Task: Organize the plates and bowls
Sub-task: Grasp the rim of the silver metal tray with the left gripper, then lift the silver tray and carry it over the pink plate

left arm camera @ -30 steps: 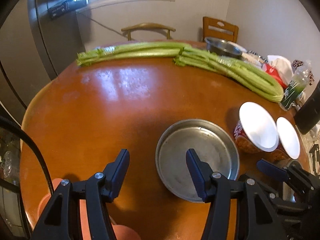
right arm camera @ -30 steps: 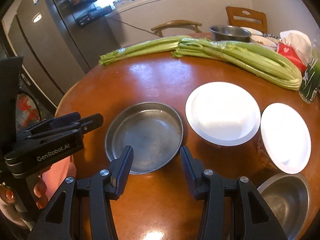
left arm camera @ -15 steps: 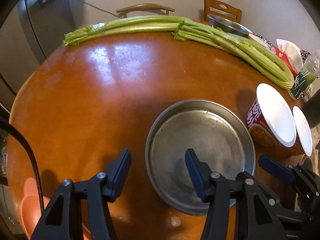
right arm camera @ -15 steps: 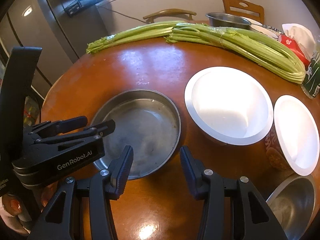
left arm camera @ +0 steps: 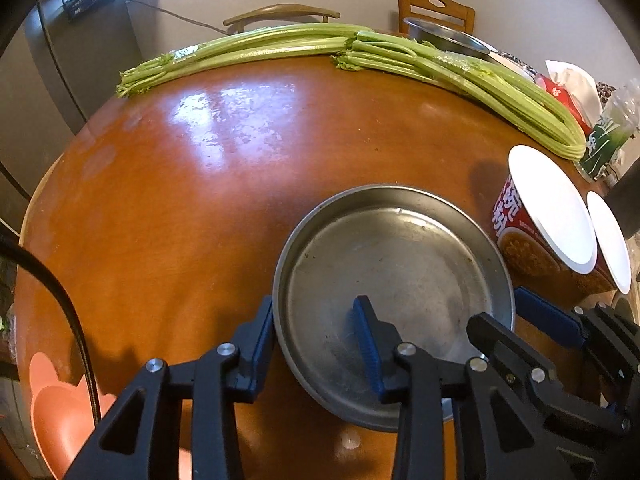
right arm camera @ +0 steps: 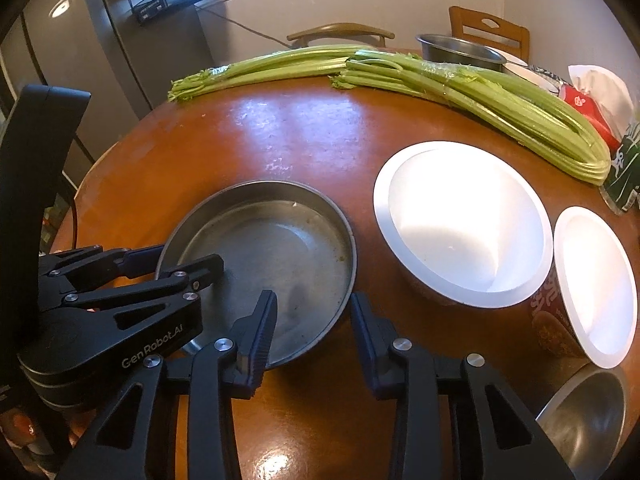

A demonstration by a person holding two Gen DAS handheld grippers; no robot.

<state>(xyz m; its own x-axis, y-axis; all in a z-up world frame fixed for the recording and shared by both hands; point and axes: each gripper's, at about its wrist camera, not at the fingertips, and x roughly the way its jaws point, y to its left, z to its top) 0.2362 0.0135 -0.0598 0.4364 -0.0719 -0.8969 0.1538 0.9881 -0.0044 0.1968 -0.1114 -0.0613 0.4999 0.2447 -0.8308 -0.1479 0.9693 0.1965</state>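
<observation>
A shallow steel plate [left arm camera: 396, 272] [right arm camera: 272, 248] lies on the round wooden table [left arm camera: 200, 200]. My left gripper [left arm camera: 316, 332] straddles the plate's left rim, one finger outside and one inside, and its jaws are closing without pinching the rim. My right gripper [right arm camera: 314, 320] straddles the near right rim the same way, jaws closing, with a gap still showing. To the right stand two paper noodle bowls with white insides, a large bowl [right arm camera: 460, 220] and a smaller bowl [right arm camera: 596, 284]. A steel bowl [right arm camera: 588, 416] sits at the lower right.
Long celery stalks [left arm camera: 360, 52] lie across the far side of the table. Behind them are another steel bowl [right arm camera: 460, 50], packets and a green bottle [left arm camera: 608, 136]. Two chairs stand beyond the table. An orange stool [left arm camera: 60, 408] shows below the table's left edge.
Both grippers have come down closer to the steel plate. Their jaws have narrowed, and each pair now straddles the plate's rim.
</observation>
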